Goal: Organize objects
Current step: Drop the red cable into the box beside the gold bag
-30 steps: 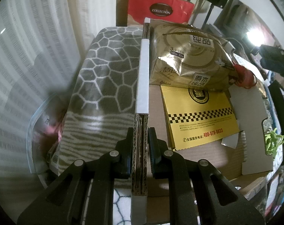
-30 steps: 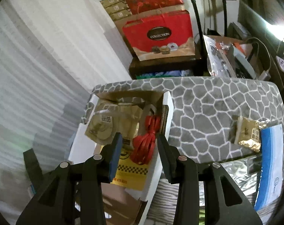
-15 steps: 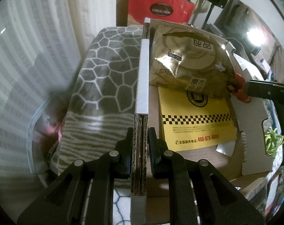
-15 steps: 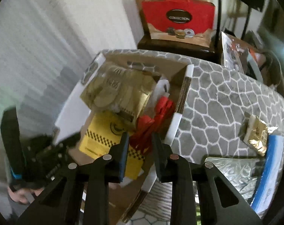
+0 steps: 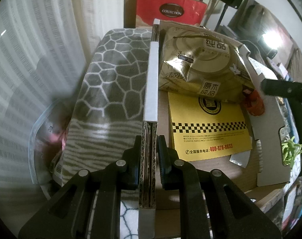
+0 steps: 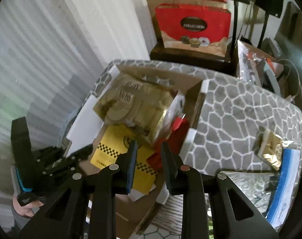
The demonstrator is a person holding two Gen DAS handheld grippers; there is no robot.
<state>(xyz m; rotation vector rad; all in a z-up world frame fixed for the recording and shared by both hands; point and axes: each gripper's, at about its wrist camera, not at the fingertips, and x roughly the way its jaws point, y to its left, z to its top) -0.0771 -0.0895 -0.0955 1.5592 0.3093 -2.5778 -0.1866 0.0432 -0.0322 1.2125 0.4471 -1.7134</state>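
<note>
The left gripper [image 5: 149, 157] clamps the corrugated cardboard box wall [image 5: 151, 91] – keep it steady. The right gripper [image 6: 148, 155], jaws narrowed around the red ribbon bundle [image 6: 176, 133] lying in the box beside the gold tissue pack [image 5: 200, 63], should bite squarely – whether its pads press yet I cannot tell.

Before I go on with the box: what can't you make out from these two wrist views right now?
- Red item in the cardboard box: blurred in the right wrist view, half under the gold tissue pack in the left, so its kind is unclear.
- Right gripper: whether its pads press the red item, blur hides.
- Yellow leaflet: small print too small, top edge under the pack.
- Left gripper is shut on the box wall.
</note>
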